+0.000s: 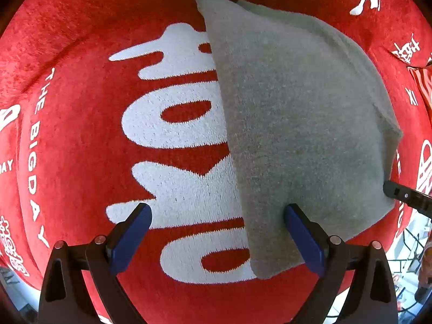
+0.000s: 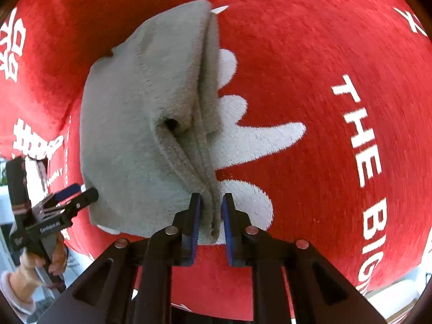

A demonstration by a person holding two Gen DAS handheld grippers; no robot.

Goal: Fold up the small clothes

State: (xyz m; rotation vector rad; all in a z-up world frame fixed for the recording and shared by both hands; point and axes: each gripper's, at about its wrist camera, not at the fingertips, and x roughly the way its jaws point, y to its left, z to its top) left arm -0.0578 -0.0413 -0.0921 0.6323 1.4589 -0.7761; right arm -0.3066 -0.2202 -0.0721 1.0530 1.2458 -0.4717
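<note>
A small grey fleece garment (image 1: pixel 291 124) lies folded in layers on a red cloth with white lettering. My left gripper (image 1: pixel 217 228) is open wide, its right finger over the garment's near edge, holding nothing. In the right wrist view the garment (image 2: pixel 135 135) shows its stacked folded edges running toward me. My right gripper (image 2: pixel 211 216) has its blue pads close on either side of the garment's bunched corner, pinching it. The left gripper (image 2: pixel 78 197) shows at the left, next to the garment's edge.
The red cloth (image 1: pixel 81 140) covers the whole work surface and reads "THE BIG DAY" (image 2: pixel 361 145). The right gripper's black tip (image 1: pixel 405 195) pokes in at the garment's right edge. A person's hand (image 2: pixel 40 259) holds the left gripper's handle.
</note>
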